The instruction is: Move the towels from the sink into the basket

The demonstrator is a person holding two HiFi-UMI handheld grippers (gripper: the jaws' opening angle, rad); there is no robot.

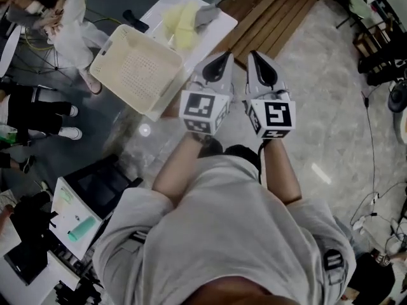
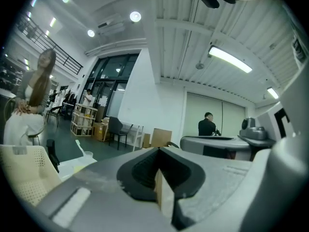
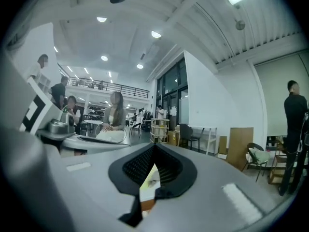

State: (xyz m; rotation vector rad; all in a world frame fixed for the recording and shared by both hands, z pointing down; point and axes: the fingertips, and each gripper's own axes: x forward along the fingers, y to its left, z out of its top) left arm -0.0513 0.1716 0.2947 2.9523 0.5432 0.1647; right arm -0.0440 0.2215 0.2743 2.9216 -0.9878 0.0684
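The left gripper (image 1: 224, 59) and right gripper (image 1: 254, 59) are held side by side and level, each with its jaws closed on nothing. Yellow towels (image 1: 178, 24) and a grey towel (image 1: 206, 16) are seen in the sink (image 1: 222, 24), just beside the basket (image 1: 137, 72).

Wooden slats (image 1: 273, 11); cable (image 1: 371, 145) across pale floor; white desk (image 1: 63, 211) bearing possibly a green bottle (image 1: 81, 227).

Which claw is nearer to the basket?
Left. The left claw is just right of the basket in the head view; the right claw is further right, beyond the left one.
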